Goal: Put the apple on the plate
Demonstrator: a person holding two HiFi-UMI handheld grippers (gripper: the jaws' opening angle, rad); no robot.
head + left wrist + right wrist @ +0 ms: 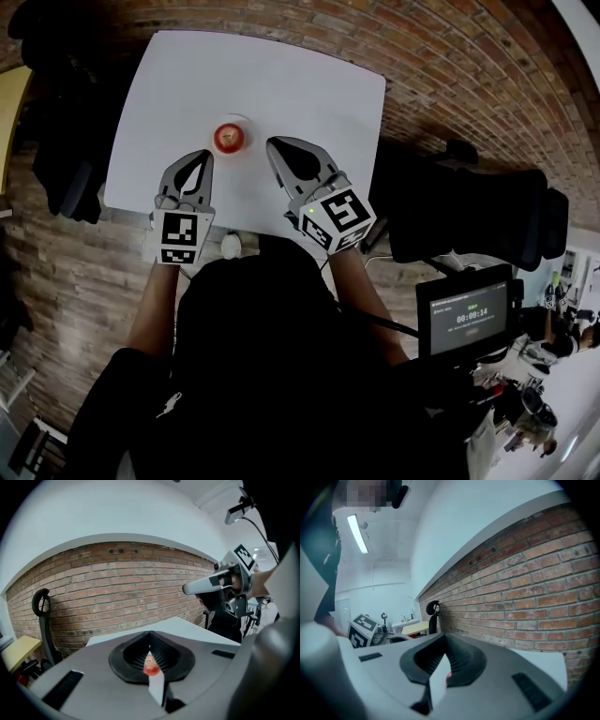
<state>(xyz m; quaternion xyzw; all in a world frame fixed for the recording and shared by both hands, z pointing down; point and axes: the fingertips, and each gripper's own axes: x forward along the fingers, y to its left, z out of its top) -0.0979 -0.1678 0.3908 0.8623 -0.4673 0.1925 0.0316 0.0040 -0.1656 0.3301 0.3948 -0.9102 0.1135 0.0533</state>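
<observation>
A red apple point(229, 137) sits on a small white plate point(247, 125) in the middle of the white table point(300, 84). My left gripper point(205, 156) hovers just to the near left of the plate, jaws shut and empty. My right gripper point(273, 144) hovers just to the right of the plate, jaws together with nothing between them. In the left gripper view the gripper point(150, 633) is shut, and a sliver of the apple point(150, 667) shows through the slit below its tips. In the right gripper view the gripper point(444, 637) looks the same, with a speck of red apple point(448, 676).
Brick floor surrounds the table. Black chairs stand at the left point(70, 141) and right point(469, 211). A monitor on a rig point(466, 319) is at the lower right. A small white object point(231, 246) lies at the table's near edge.
</observation>
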